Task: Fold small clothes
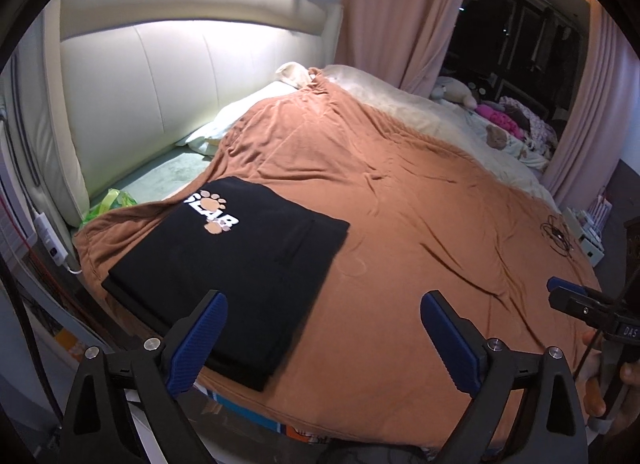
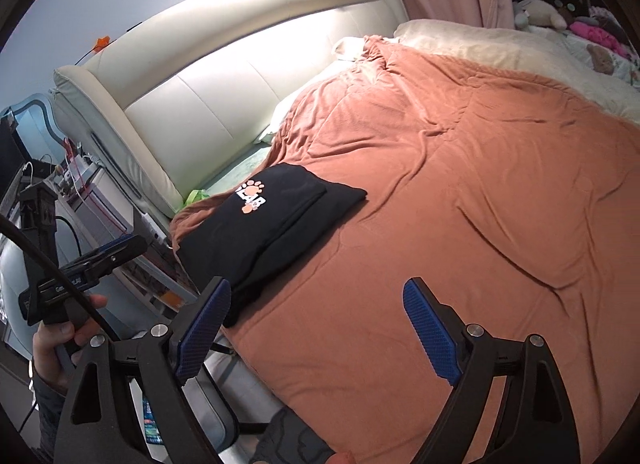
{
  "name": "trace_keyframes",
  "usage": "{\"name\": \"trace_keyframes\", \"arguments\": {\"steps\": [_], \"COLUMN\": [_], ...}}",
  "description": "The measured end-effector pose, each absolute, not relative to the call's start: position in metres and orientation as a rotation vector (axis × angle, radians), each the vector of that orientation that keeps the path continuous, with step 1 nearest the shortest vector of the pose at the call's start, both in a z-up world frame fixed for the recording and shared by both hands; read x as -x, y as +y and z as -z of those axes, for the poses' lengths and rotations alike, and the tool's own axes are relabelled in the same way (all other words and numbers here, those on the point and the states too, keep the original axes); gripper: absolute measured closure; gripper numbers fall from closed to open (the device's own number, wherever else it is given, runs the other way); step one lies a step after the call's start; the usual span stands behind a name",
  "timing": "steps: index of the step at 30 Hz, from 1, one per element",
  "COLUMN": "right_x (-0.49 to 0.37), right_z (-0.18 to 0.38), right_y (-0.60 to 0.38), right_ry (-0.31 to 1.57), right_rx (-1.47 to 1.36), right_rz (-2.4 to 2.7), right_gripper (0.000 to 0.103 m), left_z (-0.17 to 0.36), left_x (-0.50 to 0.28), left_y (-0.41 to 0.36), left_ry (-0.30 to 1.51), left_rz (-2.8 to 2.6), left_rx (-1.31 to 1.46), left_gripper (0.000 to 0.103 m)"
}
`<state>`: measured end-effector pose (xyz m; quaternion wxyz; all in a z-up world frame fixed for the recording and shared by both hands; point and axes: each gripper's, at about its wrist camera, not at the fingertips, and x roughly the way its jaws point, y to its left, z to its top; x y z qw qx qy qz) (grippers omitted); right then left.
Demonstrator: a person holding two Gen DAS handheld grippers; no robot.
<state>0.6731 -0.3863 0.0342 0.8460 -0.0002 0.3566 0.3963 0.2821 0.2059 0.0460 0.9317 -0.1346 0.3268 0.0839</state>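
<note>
The folded black T-shirt (image 1: 236, 260) lies flat at the near left corner of the bed, on the rust-brown blanket (image 1: 420, 200); its white lettering beside the paw prints is partly folded under and hard to read. The left gripper (image 1: 324, 338) and the right gripper (image 2: 318, 334) both gape wide, holding nothing. A cream padded headboard (image 1: 160, 84) runs along the bed's left edge; pink curtains (image 1: 400, 12) and what look like soft toys (image 1: 460, 94) sit beyond the far side.
</note>
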Motion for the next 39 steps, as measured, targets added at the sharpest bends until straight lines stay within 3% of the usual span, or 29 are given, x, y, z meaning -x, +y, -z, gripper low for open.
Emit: {"name": "trace_keyframes", "arguments": {"steps": [9, 25, 39], "right_x": [-0.585, -0.453, -0.393], "right_z": [-0.041, -0.013, 0.016], "right_y": [-0.426, -0.490, -0.529], "right_ry": [0.636, 0.532, 0.455], "right_rx": [0.042, 0.012, -0.002], "right_rz": [-0.733, -0.655, -0.608], "right_gripper": [0.000, 0.000, 0.000], "left_z": [-0.043, -0.036, -0.023], "left_x": [-0.230, -0.136, -0.101], "left_y": [0.159, 0.084, 0.063], "left_ry": [0.605, 0.510, 0.499], "left_rz": [-0.127, -0.037, 0.000], "left_rx": [0.205, 0.111, 0.120], "left_gripper": [0.001, 0.001, 0.000]}}
